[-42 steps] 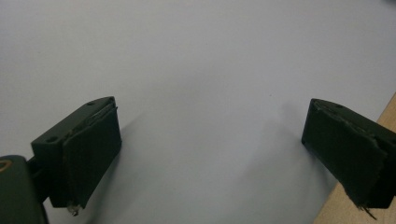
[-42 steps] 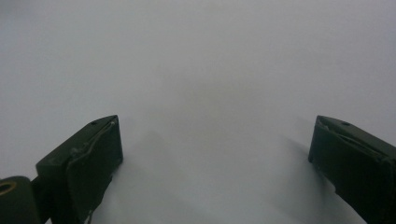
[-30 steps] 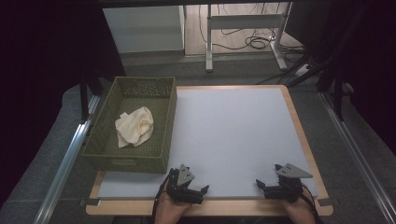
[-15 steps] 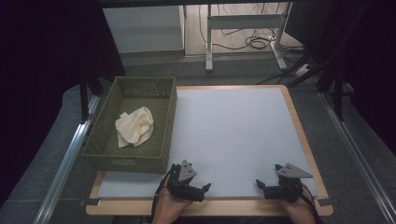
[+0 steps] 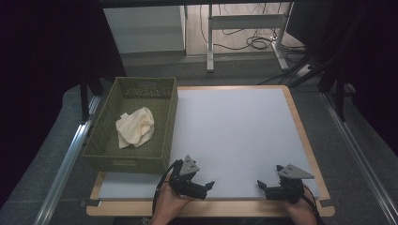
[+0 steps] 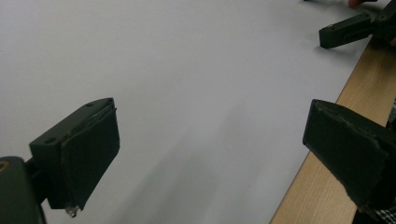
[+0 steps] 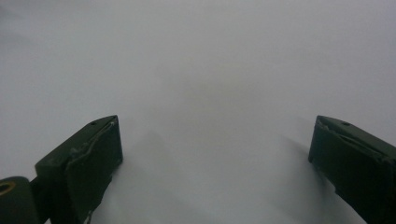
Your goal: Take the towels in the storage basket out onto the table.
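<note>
The white mat (image 5: 234, 136) covers most of the wooden table top (image 5: 307, 140). An olive woven basket (image 5: 166, 122) stands at the mat's left edge, overlapping it slightly. A crumpled cream cloth (image 5: 135, 125) lies inside the basket, around its middle. Beyond the mat's far edge, past the grey floor, a white desk frame (image 5: 244, 21) stands with black cables (image 5: 256, 43) coiled beneath it.

A table (image 5: 300, 136) with a light wooden rim carries a white sheet (image 5: 234, 136) over nearly all its top. A green woven basket (image 5: 170, 126) stands on it, ahead and to the left of the left gripper (image 5: 206, 186) and well apart from the right gripper (image 5: 262, 186). Both grippers sit low at the sheet's near edge.
</note>
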